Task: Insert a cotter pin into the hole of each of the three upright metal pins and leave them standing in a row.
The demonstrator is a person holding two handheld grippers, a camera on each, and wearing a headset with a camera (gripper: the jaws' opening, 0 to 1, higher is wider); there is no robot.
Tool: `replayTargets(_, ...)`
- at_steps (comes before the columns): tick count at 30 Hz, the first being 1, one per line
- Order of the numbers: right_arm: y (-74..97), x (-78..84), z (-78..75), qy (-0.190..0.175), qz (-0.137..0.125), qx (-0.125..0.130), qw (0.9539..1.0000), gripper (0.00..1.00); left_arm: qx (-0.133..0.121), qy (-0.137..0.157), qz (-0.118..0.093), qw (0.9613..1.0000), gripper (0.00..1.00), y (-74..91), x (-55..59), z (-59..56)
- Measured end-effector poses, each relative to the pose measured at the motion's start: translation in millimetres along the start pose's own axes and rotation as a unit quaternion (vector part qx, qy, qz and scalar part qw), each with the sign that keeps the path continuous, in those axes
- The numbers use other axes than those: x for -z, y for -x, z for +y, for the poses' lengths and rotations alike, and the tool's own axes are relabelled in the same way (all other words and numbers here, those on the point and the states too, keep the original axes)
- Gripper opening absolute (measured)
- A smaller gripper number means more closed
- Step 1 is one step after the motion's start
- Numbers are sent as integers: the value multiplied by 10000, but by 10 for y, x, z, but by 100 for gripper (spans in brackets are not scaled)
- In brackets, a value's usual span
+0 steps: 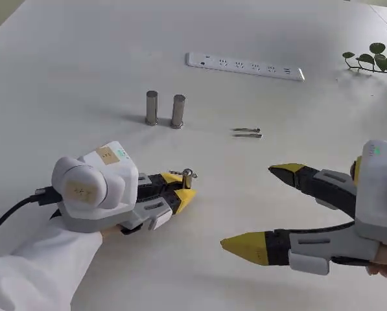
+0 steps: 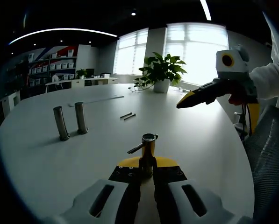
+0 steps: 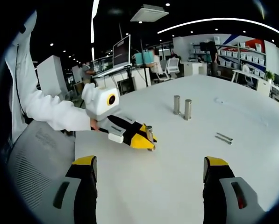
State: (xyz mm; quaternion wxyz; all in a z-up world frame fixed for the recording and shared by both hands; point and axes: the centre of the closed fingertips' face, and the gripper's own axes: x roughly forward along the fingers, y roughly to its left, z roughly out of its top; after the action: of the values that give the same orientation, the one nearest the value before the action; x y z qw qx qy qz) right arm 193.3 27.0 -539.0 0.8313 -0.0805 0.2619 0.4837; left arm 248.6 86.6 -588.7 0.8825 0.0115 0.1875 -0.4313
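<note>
short steel cylinder pin point(image 1: 188, 175), cotter point(image 2: 134, 150) fitted: lower left of centre, clamped in left gripper point(image 1: 182, 186) fingers. rigid, smooth, probably slippery; grip mid-shaft. thin loose cotter pins point(image 1: 247, 133): centre, light. right gripper point(image 1: 247, 206) fingers apart.

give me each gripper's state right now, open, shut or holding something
Left gripper: shut on the metal pin, which has a cotter pin through it.
Right gripper: open, jaws wide apart, holding nothing.
</note>
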Motion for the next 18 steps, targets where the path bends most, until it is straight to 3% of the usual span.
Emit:
replayTargets(5,24,76,12,-80,101,40,9999,98,28,-34,-2,10000,7,-8,0,-9)
replayTargets(12,70,62,9,-147,54,96,9998,98,10,-64,-84,9999,6,-16,-55,-15)
replayTargets(18,102,76,-11,-155,78,192,9997,97,-120,-185,-167,9996,6,-24,-168,106)
